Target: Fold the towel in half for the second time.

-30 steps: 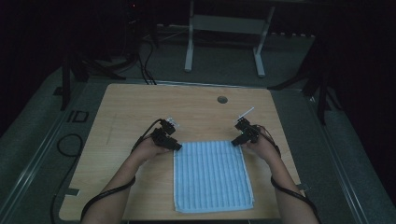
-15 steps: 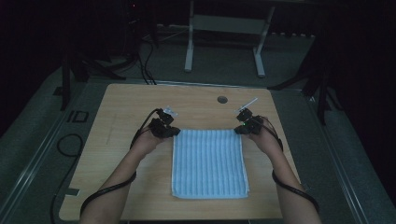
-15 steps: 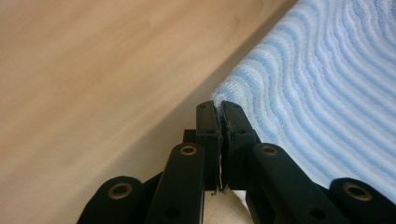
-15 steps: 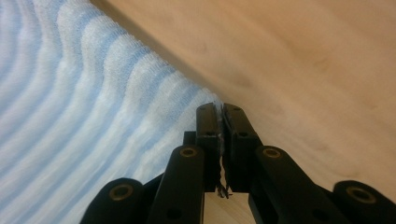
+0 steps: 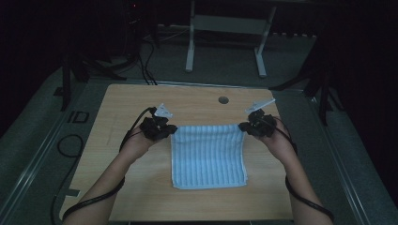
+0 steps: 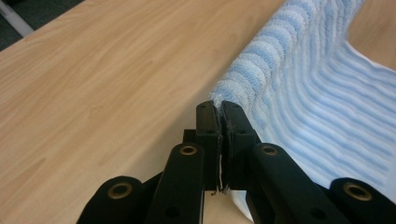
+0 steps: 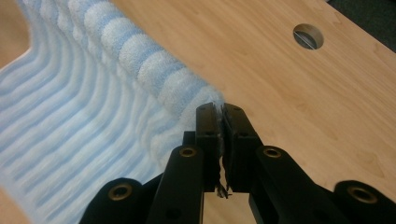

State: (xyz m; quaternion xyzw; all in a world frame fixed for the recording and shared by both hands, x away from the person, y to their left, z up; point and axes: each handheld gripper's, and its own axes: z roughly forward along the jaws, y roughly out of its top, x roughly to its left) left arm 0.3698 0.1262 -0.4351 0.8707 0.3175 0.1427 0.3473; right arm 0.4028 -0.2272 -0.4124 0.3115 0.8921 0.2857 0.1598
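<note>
A pale wooden desk (image 5: 141, 187) is seen from the high view, with a round cable hole (image 5: 223, 100) near its far edge, and a blue striped towel (image 5: 209, 157) is spread at its middle, its near part flat on the wood and its far edge raised off it. That far edge is held at both corners, most likely so that the cloth can be lifted evenly and folded towards the person without bunching. The left claw (image 5: 172, 132) is clamped on the far left corner and the right claw (image 5: 242, 126) on the far right corner, so the edge is kept taut between them. From the left gripper view the jaws are shown pressed together on the pinched corner of the towel (image 6: 280, 93), a detail too small in the high view; from the right gripper view the same tight pinch by the right claw (image 7: 218, 112) is confirmed, with the hole (image 7: 308, 36) beyond
</note>
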